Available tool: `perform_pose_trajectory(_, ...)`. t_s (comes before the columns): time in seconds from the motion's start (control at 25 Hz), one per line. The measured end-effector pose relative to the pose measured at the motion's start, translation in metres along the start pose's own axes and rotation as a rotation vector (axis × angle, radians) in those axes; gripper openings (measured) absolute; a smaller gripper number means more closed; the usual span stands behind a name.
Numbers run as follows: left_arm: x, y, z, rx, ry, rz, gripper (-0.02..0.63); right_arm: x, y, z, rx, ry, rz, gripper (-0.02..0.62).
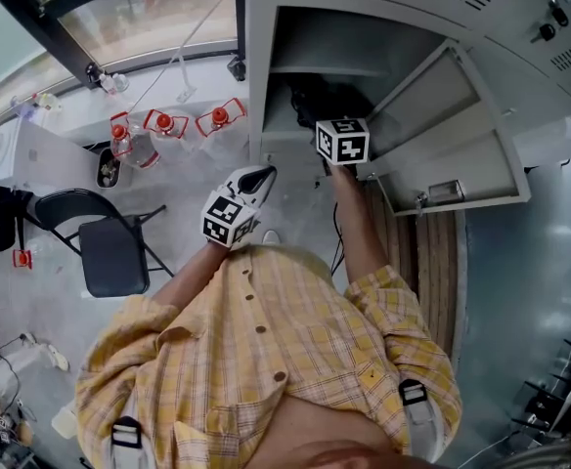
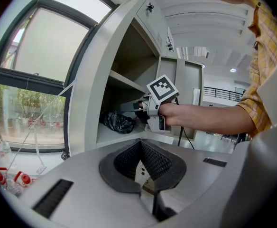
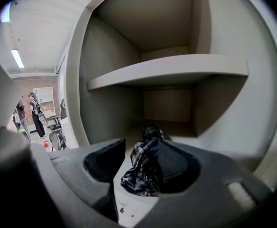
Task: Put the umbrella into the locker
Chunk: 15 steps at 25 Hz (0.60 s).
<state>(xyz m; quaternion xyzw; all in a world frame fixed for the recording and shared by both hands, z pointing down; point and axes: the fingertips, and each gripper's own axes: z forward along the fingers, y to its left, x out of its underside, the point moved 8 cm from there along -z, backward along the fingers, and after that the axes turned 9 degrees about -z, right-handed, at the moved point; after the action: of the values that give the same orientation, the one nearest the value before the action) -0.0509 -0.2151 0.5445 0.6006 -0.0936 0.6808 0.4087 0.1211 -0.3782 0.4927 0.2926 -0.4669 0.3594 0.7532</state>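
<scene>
Inside the grey metal locker [image 3: 105, 103], under its shelf [image 3: 176, 70], we see the dark folded fabric umbrella [image 3: 142, 172] lying on the compartment floor [image 3: 186, 127], long axis running straight away from the nearer right gripper [image 3: 142, 147], whose jaws stand apart and empty

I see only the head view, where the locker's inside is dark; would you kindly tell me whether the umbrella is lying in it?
Observer: Yes. The left gripper view shows the umbrella, a dark bundle, lying on the floor of the locker, under the shelf.
Operator: Thank you. Is the right gripper gripping it?
Observer: No. In its own view the right gripper has its jaws apart; the umbrella lines up between them, and bare locker floor shows between it and the jaw on the view's left.
Operator: And the left gripper?
Observer: The left gripper is outside the locker, jaws together, with nothing in them.
</scene>
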Motion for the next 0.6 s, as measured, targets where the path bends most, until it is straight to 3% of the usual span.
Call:
perform_pose_trajectory(0.32, -0.003, 0.0, -0.003, -0.051, -0.041, 0.003, 0.005, 0.002, 0.011, -0.027, -0.02, -0.061, 0.007, 0.193)
perform_pose_trajectory(0.44, -0.004, -0.004, -0.001, -0.044, -0.043, 0.008, 0.005, 0.004, 0.016, -0.037, -0.034, -0.091, 0.004, 0.115)
perform_pose_trajectory(0.6, -0.002, -0.005, -0.002, -0.039, -0.038, 0.009, 0.005, 0.01, 0.028, -0.048, -0.048, -0.106, 0.021, 0.106)
